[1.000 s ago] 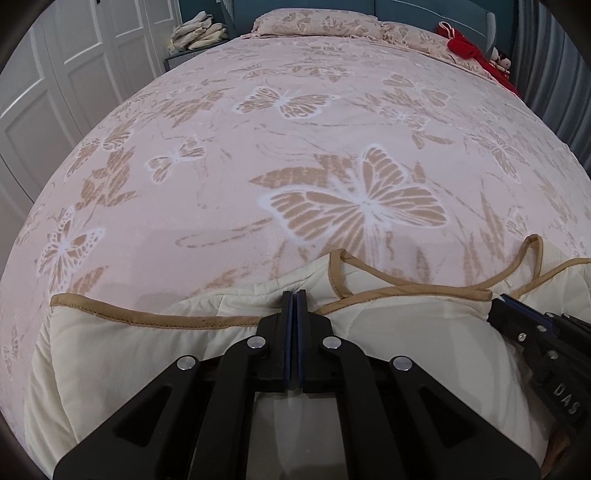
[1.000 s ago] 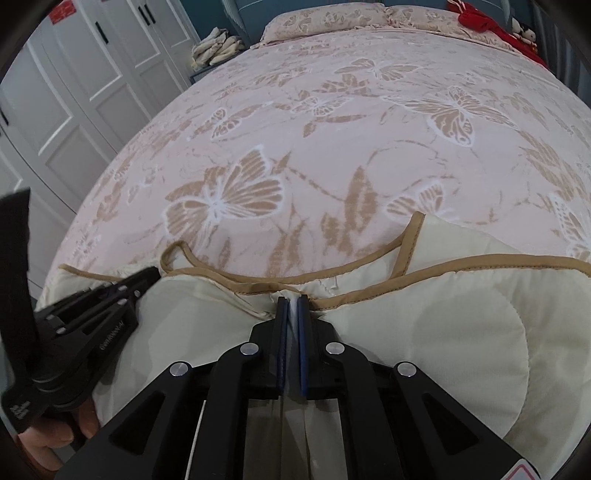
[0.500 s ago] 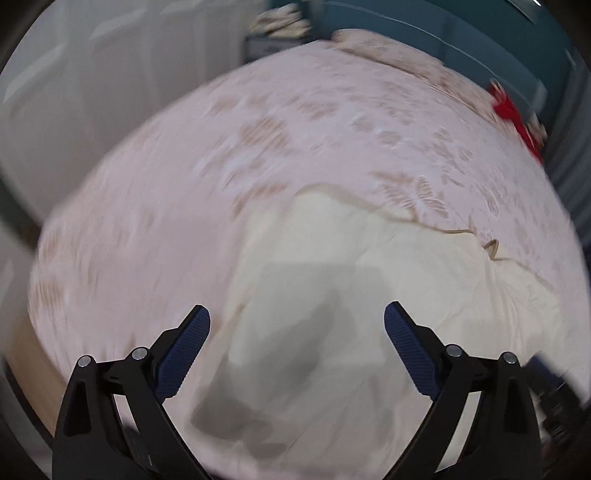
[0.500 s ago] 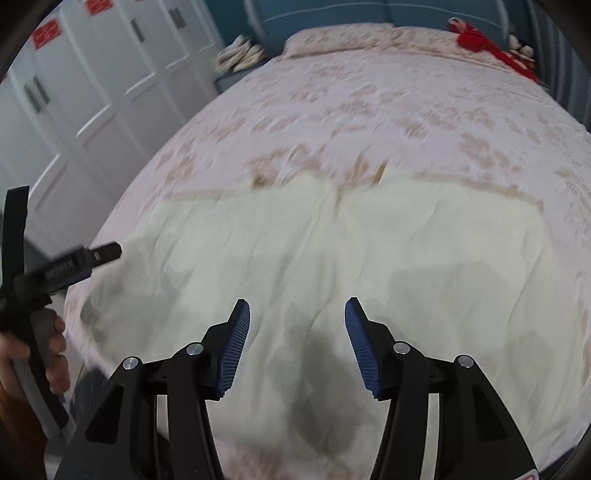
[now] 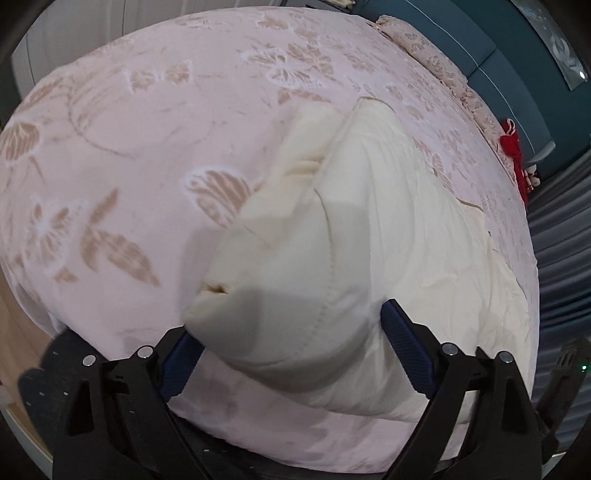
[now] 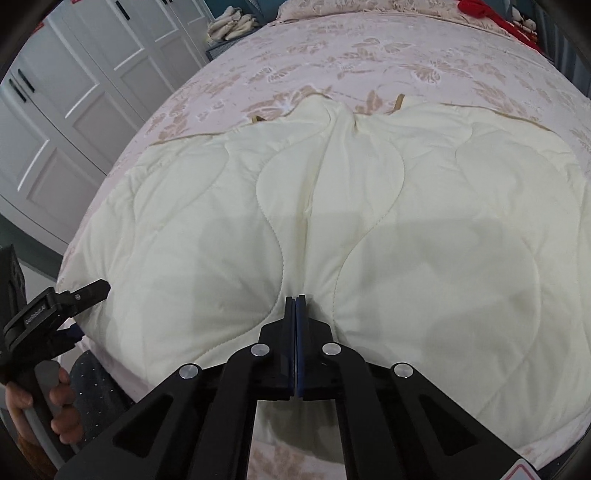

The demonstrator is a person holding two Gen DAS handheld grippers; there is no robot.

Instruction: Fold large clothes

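A cream quilted cloth [image 6: 406, 206] with tan trim along its far edge lies folded on the bed. My right gripper [image 6: 295, 299] is shut at its near middle, and creases in the fabric run into the tips. My left gripper [image 5: 288, 321] stands wide with its jaws closing. The padded left corner of the cloth [image 5: 295, 280] bulges between the blue pads [image 5: 402, 347], which do not squeeze it. In the right wrist view the left gripper [image 6: 74, 302] sits at the cloth's near left corner, held by a hand [image 6: 55, 406].
The bed [image 5: 110, 147] has a pink butterfly cover. Pillows [image 5: 424, 48] and a red item [image 5: 511, 140] lie by the teal headboard [image 5: 480, 55]. White wardrobe doors [image 6: 74, 92] stand left of the bed, near a folded pile [image 6: 229, 26]. Grey curtains [image 5: 561, 240] hang on the right.
Both grippers let go of the tan-trimmed edge and drew back to the cloth's near side. The left opened wide, rolled and moved to the left corner. The right opened, then shut again.
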